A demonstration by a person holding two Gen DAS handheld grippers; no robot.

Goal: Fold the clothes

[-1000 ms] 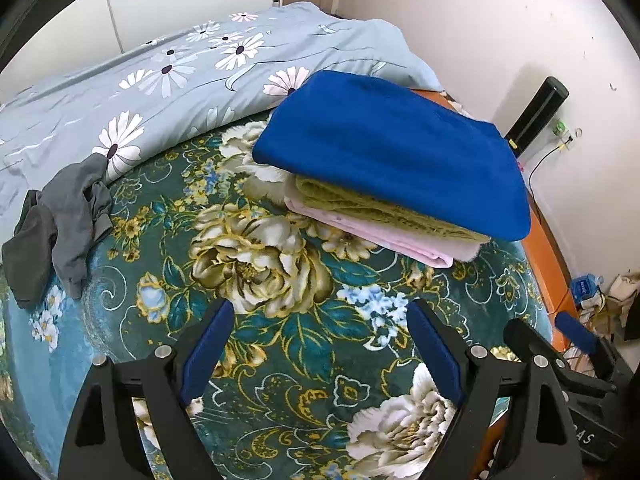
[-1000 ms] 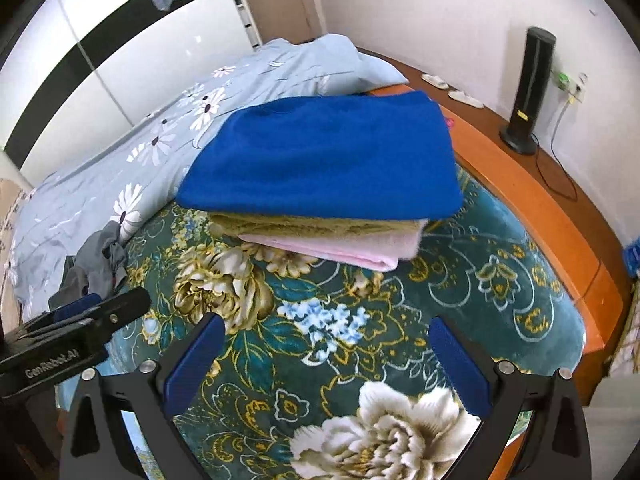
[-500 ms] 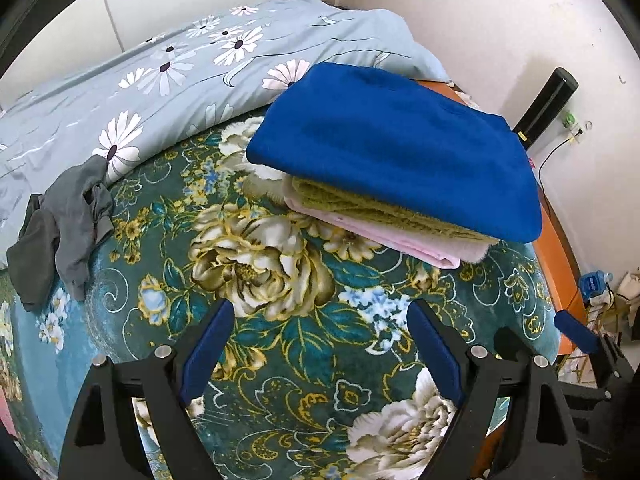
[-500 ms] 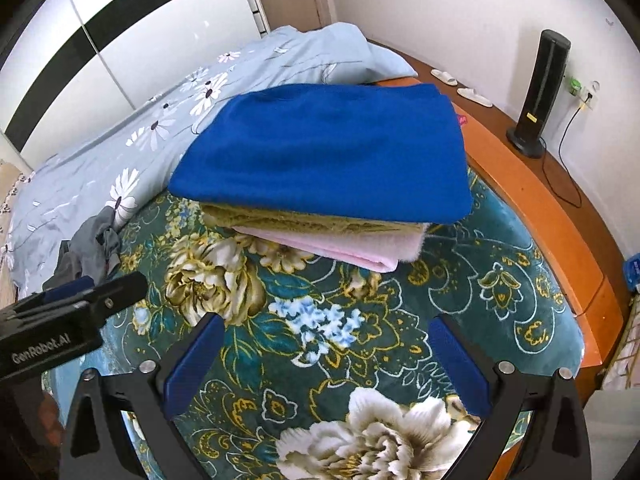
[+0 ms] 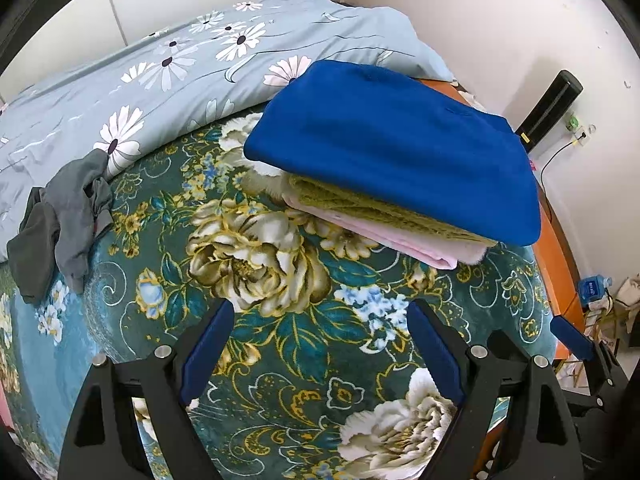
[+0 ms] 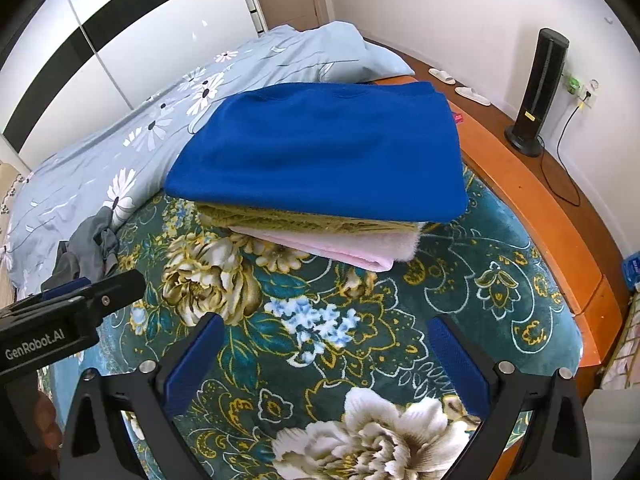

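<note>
Three folded pieces, blue (image 6: 320, 148) over olive (image 6: 288, 218) over pink (image 6: 340, 248), sit stacked on floral blanket (image 6: 460, 280), dead ahead. One crumpled grey garment (image 5: 64, 216) lies unfolded, well left, at duvet (image 5: 160, 80) edge. Left gripper (image 5: 316, 344) nearer it; right gripper (image 6: 328, 356) farther. Both gape wide, empty. Open blanket between, nothing obstructing.

Blue garment (image 6: 320, 152): smooth matt knit. Olive layer (image 6: 288, 218): coarse ribbed knit. Pink layer (image 6: 344, 246): soft fleece. Blanket (image 6: 400, 304): plush velvety pile. Duvet (image 5: 168, 80): smooth cotton-like cloth. Bed frame (image 6: 560, 232): glossy wood. Wardrobe (image 6: 132, 52): glossy panels.
</note>
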